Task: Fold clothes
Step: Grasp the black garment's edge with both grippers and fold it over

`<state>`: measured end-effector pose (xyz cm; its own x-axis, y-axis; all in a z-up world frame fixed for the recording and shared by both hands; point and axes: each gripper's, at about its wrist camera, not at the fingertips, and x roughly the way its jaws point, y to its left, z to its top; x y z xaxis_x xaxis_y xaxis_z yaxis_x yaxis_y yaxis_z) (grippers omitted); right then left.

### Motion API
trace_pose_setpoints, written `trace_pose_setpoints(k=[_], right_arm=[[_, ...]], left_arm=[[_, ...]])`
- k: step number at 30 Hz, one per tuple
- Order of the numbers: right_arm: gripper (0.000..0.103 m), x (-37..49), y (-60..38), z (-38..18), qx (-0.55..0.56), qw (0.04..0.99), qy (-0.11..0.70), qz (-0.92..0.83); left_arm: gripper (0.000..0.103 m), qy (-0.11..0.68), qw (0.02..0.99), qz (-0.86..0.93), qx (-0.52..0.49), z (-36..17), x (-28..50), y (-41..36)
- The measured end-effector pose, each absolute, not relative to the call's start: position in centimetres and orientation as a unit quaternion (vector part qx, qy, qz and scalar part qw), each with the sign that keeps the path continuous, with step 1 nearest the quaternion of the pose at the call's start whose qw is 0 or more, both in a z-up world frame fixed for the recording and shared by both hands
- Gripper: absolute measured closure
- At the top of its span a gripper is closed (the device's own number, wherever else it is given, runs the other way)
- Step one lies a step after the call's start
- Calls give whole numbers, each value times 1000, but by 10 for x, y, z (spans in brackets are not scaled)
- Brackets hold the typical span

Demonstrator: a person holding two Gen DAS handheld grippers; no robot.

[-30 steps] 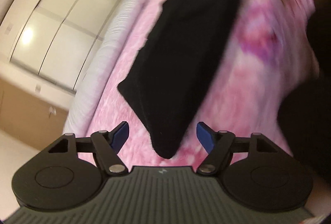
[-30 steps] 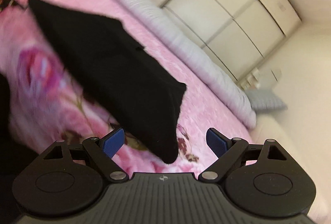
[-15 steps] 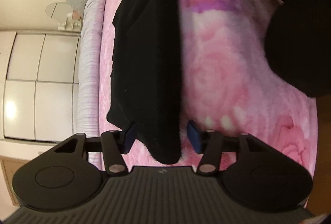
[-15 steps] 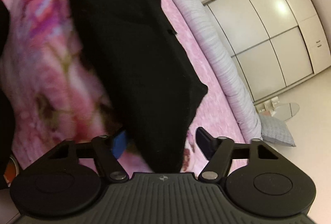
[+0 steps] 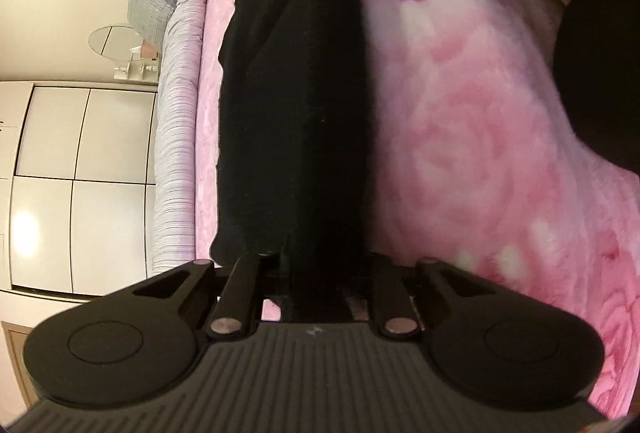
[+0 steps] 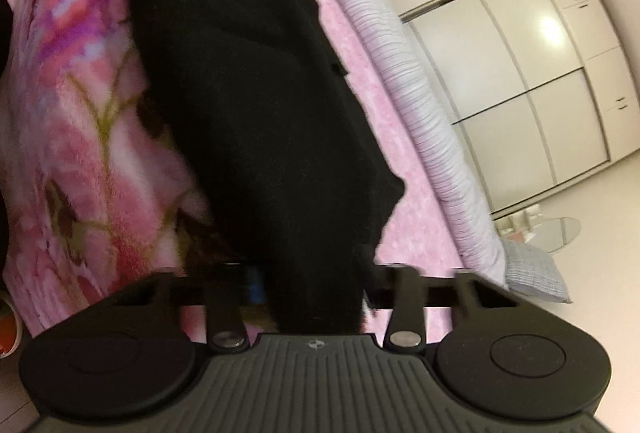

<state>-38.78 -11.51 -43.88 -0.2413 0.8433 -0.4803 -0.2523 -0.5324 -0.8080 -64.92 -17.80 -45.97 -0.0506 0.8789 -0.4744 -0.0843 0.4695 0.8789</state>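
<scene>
A black garment (image 5: pixel 296 113) lies stretched out on a pink flowered blanket (image 5: pixel 460 153) on a bed. In the left wrist view its near end runs down between the fingers of my left gripper (image 5: pixel 316 273), whose jaws are closing and pinch the cloth; the fingertips are hidden by it. In the right wrist view the same black garment (image 6: pixel 248 93) comes down into my right gripper (image 6: pixel 316 285), whose jaws are also closing and squeeze a bunched corner. A blue pad (image 6: pixel 254 285) shows on that corner's left side. The blanket (image 6: pixel 80 153) lies to the left.
A lilac striped quilt edge (image 5: pixel 176 153) (image 6: pixel 420 93) borders the bed. Beyond it stand white wardrobe doors (image 5: pixel 80 153) (image 6: pixel 520 73), a grey cushion (image 5: pixel 148 9) (image 6: pixel 532 273) and a round glass top (image 5: pixel 116 41). A dark shape (image 5: pixel 600 73) covers the blanket's right side.
Both grippers rolled and sank toward the garment's near end. Their jaws went from wide open beside the cloth to pinched on it.
</scene>
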Motion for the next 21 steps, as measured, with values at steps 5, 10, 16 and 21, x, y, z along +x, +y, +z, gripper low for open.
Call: trace_pose_setpoints(k=[5,10,16,21], right_arm=[[94,-388,-116,-437,-500,369,-289,729],[95,-378,-128,-406,-492,362,-253,750],[95,-355,-193,-380,-501,333,-232,764],[94,-344,-236,-359,-526,288,-208,773]], left_arm=[[96,575,651,433,243,-434,-654,-176],[96,550,681,443,193,-401,-650,-189],[96,534,706,435,167,-375,-632,-257],[95,524,723,433,125,-353,-632,-296]])
